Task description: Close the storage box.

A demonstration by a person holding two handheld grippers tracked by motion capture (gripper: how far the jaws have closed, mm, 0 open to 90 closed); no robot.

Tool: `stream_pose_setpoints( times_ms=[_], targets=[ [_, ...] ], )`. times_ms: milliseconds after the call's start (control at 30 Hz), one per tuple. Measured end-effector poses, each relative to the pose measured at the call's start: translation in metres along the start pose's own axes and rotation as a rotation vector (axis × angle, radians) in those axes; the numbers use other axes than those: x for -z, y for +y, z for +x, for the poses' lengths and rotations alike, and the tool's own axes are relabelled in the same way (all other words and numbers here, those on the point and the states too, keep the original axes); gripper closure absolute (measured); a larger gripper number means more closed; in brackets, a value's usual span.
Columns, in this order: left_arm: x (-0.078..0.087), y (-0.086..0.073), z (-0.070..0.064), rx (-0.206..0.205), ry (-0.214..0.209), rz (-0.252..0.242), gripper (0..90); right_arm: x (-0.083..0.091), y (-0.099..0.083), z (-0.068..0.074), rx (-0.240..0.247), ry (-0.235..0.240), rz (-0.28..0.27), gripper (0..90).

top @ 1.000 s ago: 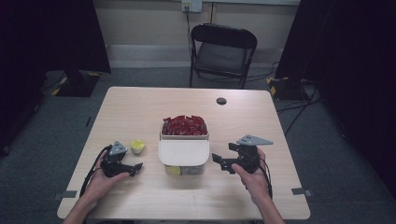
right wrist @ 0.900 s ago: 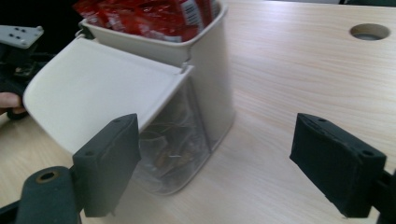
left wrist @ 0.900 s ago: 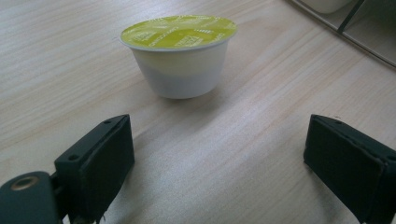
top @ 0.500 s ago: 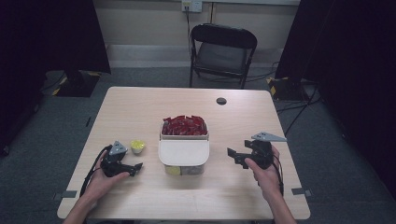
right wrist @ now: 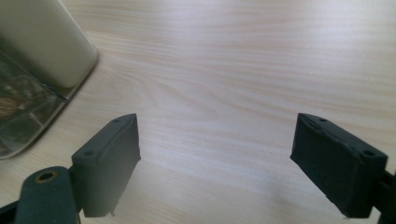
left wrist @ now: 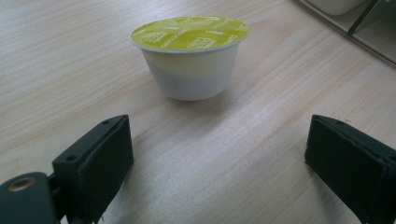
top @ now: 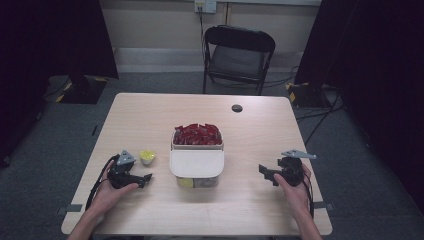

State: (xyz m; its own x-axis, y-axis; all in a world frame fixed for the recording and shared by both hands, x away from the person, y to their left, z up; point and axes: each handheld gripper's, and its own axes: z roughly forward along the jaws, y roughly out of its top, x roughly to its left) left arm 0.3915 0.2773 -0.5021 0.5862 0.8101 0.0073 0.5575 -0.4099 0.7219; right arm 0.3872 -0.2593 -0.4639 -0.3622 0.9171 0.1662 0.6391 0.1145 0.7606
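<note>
My right gripper (top: 268, 175) has pulled away from the container (top: 196, 163) toward the frame's lower right, jaws open and empty. My left gripper (left wrist: 219, 158), jaws open, faces the yellow-lidded cup (left wrist: 190, 57) at upper centre, likely next up. Its lid lettering is unreadable.

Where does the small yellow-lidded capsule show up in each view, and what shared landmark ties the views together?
High view: the yellow-lidded capsule sits on the table, left of the clear container, just ahead of the left gripper.
Left gripper view: the capsule stands upper centre, beyond the open jaws.
Right gripper view: not in it.
Shared landmark: the clear container, at top right in the left gripper view and at the left edge in the right gripper view.
</note>
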Motion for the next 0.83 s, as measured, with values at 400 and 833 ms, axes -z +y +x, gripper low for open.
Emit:
stream_pose_setpoints(
  times_ms=[400, 833],
  targets=[
    [-0.001, 0.0, 0.001, 0.004, 0.0, -0.007, 6.4, -0.02, -0.016, -0.007, 0.011, -0.092, 0.121, 14.8],
    [-0.001, 0.0, 0.0, 0.003, -0.001, -0.006, 6.3, -0.029, -0.024, 0.002, 0.084, -0.177, 0.056, 11.7]
  ],
)
